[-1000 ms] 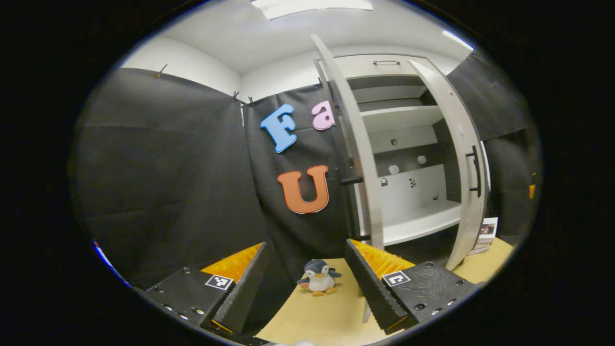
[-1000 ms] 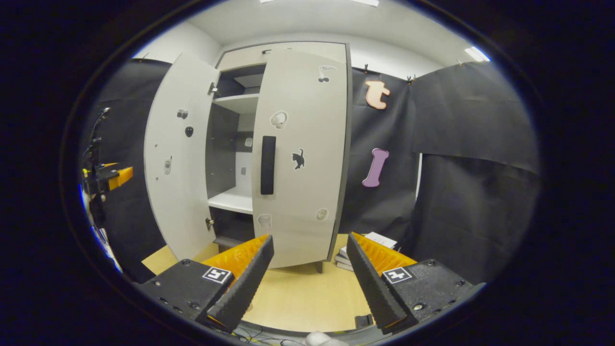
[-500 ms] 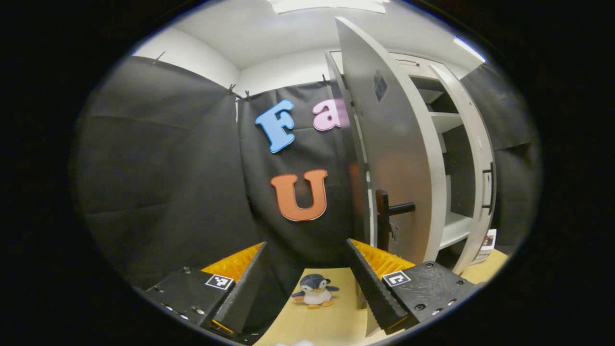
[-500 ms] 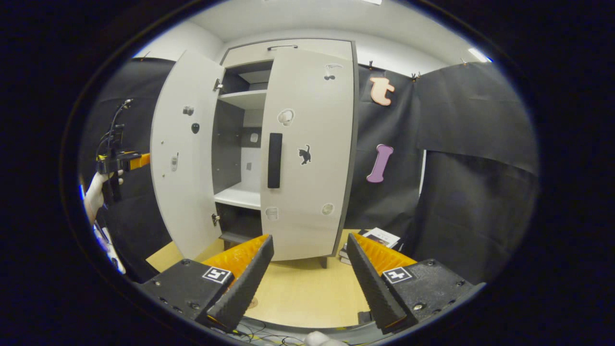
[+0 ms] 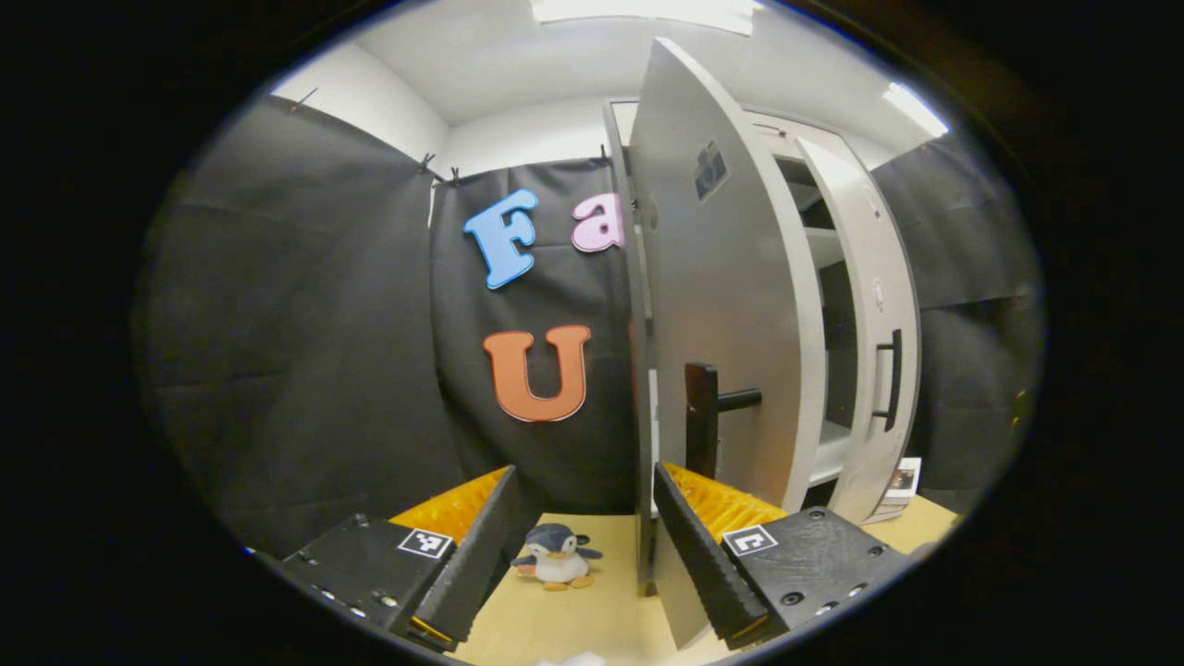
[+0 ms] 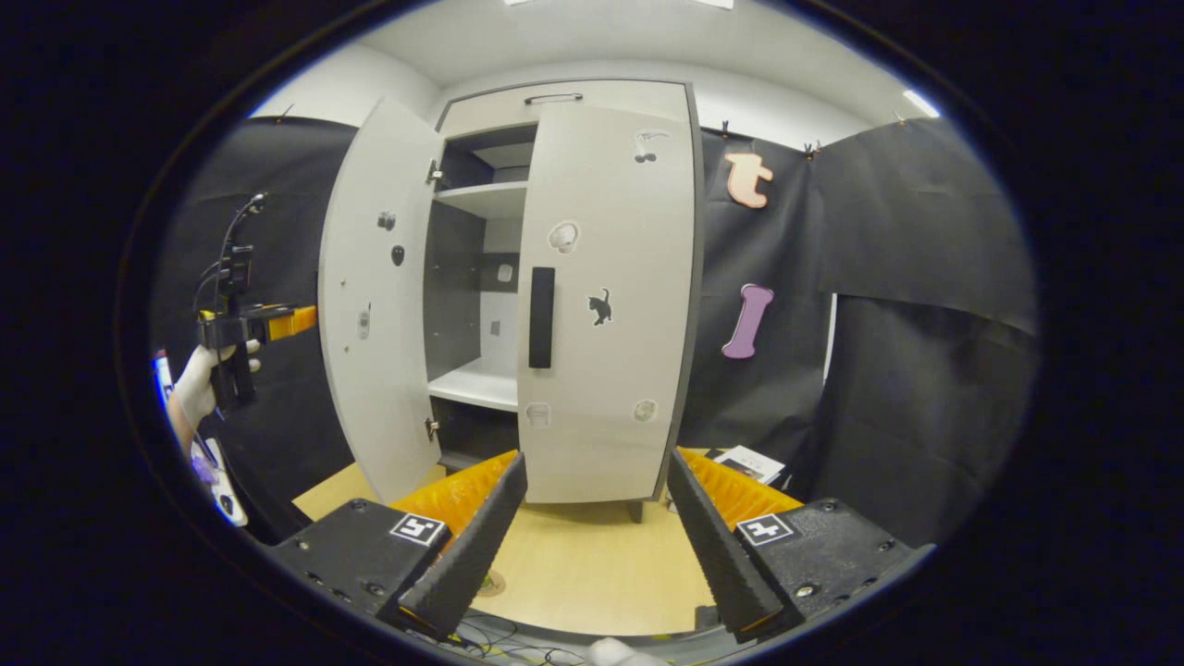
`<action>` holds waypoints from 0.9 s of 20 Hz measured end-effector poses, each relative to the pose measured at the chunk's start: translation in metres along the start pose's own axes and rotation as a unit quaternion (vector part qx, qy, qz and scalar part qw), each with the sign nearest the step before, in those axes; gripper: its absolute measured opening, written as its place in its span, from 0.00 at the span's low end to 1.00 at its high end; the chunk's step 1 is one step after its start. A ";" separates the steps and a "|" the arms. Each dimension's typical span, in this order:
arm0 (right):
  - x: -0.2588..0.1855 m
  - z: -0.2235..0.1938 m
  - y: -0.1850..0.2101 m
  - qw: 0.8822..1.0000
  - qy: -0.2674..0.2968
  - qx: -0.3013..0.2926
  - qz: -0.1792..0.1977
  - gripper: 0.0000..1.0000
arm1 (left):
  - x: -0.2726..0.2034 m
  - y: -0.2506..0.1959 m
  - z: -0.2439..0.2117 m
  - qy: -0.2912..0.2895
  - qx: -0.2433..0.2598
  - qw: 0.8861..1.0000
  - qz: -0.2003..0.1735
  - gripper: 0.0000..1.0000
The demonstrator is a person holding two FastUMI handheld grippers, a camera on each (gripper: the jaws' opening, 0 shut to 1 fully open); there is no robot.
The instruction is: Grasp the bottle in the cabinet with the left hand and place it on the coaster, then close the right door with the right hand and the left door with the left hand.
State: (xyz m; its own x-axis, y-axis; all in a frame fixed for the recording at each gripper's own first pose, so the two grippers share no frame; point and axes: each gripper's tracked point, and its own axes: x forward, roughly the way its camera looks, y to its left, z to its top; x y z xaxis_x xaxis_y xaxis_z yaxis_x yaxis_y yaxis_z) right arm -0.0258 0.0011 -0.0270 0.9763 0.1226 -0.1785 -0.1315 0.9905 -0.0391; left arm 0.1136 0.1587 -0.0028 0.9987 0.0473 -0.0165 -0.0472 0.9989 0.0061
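Doors decide both poses: left hand-held gripper (image 5: 581, 555), released and empty, sits at the left door (image 5: 731, 305) edge at 3 o'clock to push it, right hand-held gripper (image 6: 592, 536), released, faces the nearly shut right door (image 6: 606, 305) at 12 o'clock.

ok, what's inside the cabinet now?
Through the gap between the doors, the cabinet shows two bare white shelves and small stickers on its back wall. The right door covers its right part.
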 end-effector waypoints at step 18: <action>-0.020 0.005 -0.053 0.999 -0.015 0.014 -0.039 0.99 | -0.002 -0.096 -0.015 0.028 0.015 0.999 -0.036 0.97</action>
State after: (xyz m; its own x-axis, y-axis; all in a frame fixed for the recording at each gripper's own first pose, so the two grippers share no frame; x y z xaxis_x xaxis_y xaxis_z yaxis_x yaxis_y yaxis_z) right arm -0.0377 -0.0533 -0.0167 0.9881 0.0472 -0.1462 -0.0514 0.9984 -0.0249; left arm 0.1159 0.0624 -0.0182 0.9969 -0.0238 -0.0744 0.0263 0.9991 0.0324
